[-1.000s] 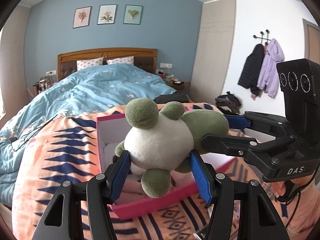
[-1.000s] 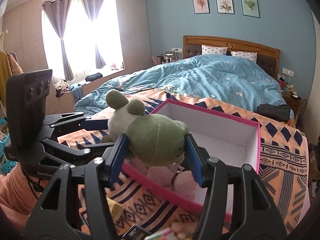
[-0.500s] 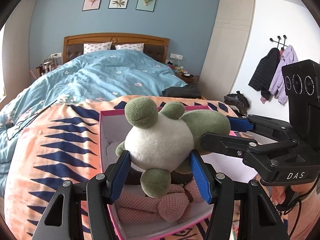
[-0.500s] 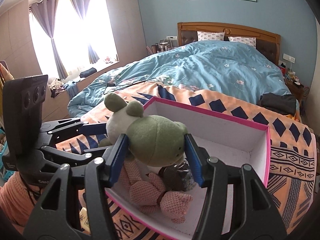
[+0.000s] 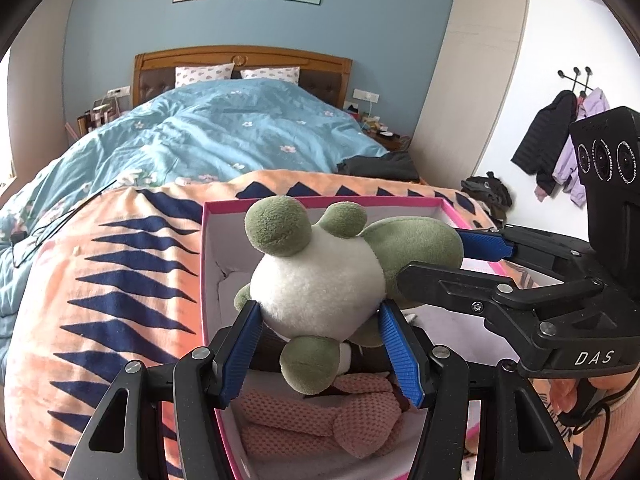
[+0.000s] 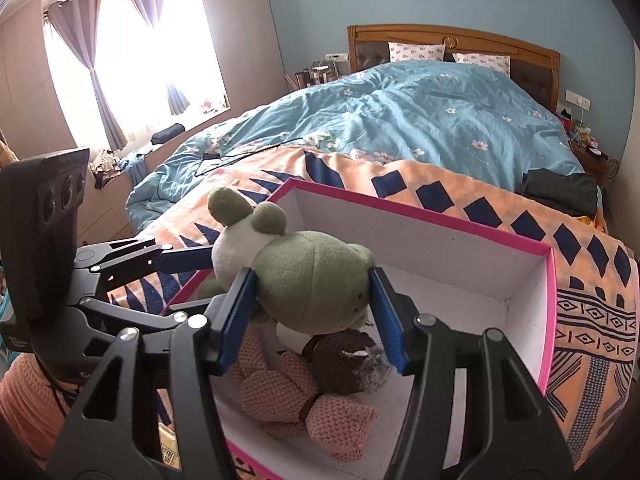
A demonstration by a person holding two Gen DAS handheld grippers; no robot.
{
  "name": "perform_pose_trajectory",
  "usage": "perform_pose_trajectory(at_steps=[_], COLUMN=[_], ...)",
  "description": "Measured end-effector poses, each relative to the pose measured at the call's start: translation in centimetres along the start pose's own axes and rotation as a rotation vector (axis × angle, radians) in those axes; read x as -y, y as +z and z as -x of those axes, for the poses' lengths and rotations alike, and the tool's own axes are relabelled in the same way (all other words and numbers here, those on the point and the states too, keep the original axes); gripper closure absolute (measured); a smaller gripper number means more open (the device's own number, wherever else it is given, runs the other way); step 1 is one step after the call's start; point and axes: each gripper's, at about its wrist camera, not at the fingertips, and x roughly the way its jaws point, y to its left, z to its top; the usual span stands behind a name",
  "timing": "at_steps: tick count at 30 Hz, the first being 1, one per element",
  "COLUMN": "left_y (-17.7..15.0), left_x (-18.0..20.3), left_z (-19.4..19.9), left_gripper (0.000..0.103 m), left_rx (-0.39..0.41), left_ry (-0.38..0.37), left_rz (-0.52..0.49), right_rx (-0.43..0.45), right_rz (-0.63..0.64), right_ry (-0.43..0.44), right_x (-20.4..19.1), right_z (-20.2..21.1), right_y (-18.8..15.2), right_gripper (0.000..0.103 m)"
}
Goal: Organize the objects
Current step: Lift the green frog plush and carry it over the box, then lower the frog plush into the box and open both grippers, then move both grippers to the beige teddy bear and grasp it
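A green and white plush frog (image 5: 320, 280) is held over a pink-rimmed white box (image 5: 208, 264) on the bed. My left gripper (image 5: 320, 344) is shut on its white body. My right gripper (image 6: 312, 312) is shut on its green head (image 6: 308, 280); that gripper also shows at the right of the left wrist view (image 5: 480, 264). In the box under the frog lie a pink knitted toy (image 6: 320, 412) and a dark brown plush (image 6: 344, 364). The box rim (image 6: 420, 216) shows in the right wrist view.
The box rests on an orange blanket with navy patterns (image 5: 120, 280) over a blue duvet (image 5: 224, 136). Dark folded clothes (image 6: 560, 192) lie at the bed's right edge. Coats hang on the wall (image 5: 560, 152). A window with curtains (image 6: 132, 60) is at left.
Both grippers have carried the frog forward and over the box. The box interior and the toys in it have come into view beneath the frog.
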Motion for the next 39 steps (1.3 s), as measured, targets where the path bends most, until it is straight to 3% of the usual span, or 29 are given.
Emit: perform_pose_trajectory(at_steps=[9,12,18,27,30,39], left_y=[0.8,1.1,0.1,-1.9,-2.7,-6.3], left_x=[-1.3,-1.6,-1.4,0.4,1.4,5.9], left_z=[-3.0,-2.9,-1.9,2.2,4.1,8.8], left_gripper=[0.042,0.042,0.042,0.037,0.031,0.024], left_rx=[-0.089,-0.078,-0.046,0.045,0.089,0.159], left_ry=[0.092,0.14,0.125,0.012,-0.038,-0.134], left_rz=[0.053,0.061,0.047,-0.009,-0.025,-0.137], right_rx=[-0.084,-0.101,-0.09,-0.059,-0.031,0.061], right_rz=[-0.053,-0.098,-0.082,-0.088,-0.098,-0.046], right_ry=[-0.009,-0.017,-0.006,0.027,0.046,0.058], right_x=[0.8,1.3,0.9,1.3,1.4,-0.5], right_z=[-3.8,-4.5,-3.4,0.2,2.0,9.5], right_y=[1.4,1.6,0.5,-2.1,-2.8,-7.8], right_gripper=[0.043,0.043,0.043,0.041,0.041,0.037])
